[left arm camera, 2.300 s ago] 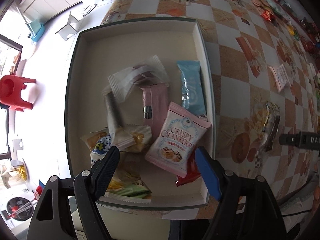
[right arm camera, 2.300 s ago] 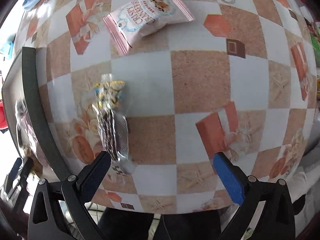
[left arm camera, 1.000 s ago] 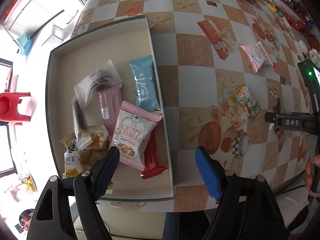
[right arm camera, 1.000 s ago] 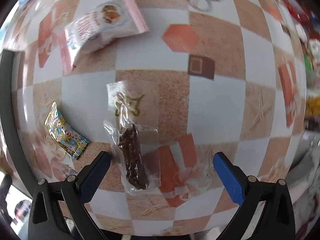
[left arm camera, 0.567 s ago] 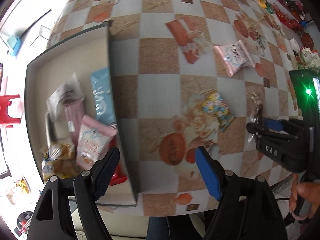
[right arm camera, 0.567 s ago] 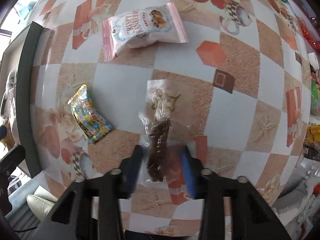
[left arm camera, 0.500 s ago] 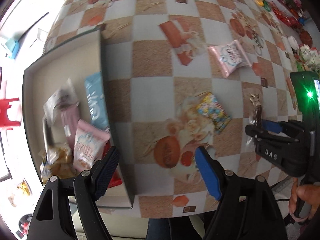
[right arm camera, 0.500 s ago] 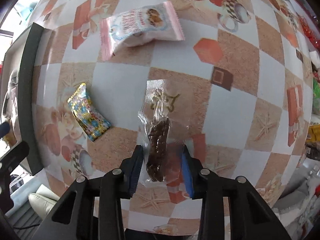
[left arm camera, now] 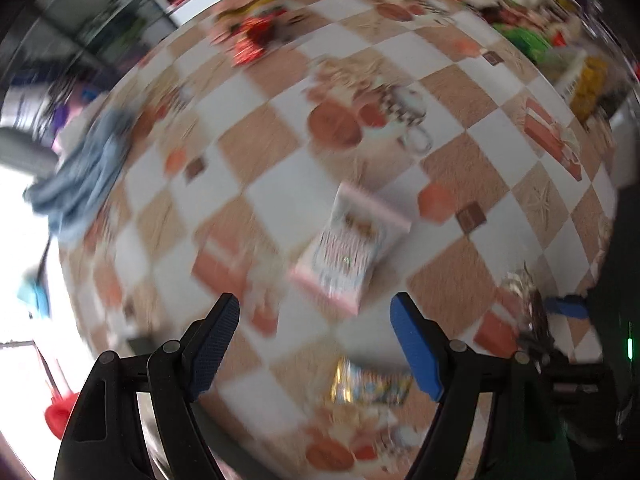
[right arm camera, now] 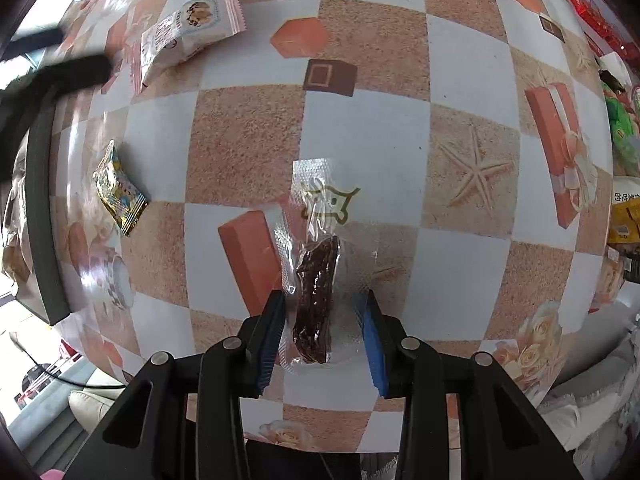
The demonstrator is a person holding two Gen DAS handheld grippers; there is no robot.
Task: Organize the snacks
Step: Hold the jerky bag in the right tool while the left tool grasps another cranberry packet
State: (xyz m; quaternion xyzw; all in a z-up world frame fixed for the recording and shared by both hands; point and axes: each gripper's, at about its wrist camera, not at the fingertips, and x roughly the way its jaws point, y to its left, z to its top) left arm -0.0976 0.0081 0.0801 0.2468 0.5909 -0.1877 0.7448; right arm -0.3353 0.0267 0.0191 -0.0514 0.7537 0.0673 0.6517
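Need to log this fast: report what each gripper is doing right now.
Left gripper: open, empty, above the pink-edged white snack packet.
Right gripper: shut on the clear plastic packet of dark dried meat.

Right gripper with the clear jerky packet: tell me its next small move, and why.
Probably lift and carry it left toward the box. The right gripper has just closed on the clear jerky packet; both pads press on its film. The box lies at the left edge of the right wrist view. Two more snacks, the pink cranberry packet and the small patterned packet, lie loose on the tablecloth.
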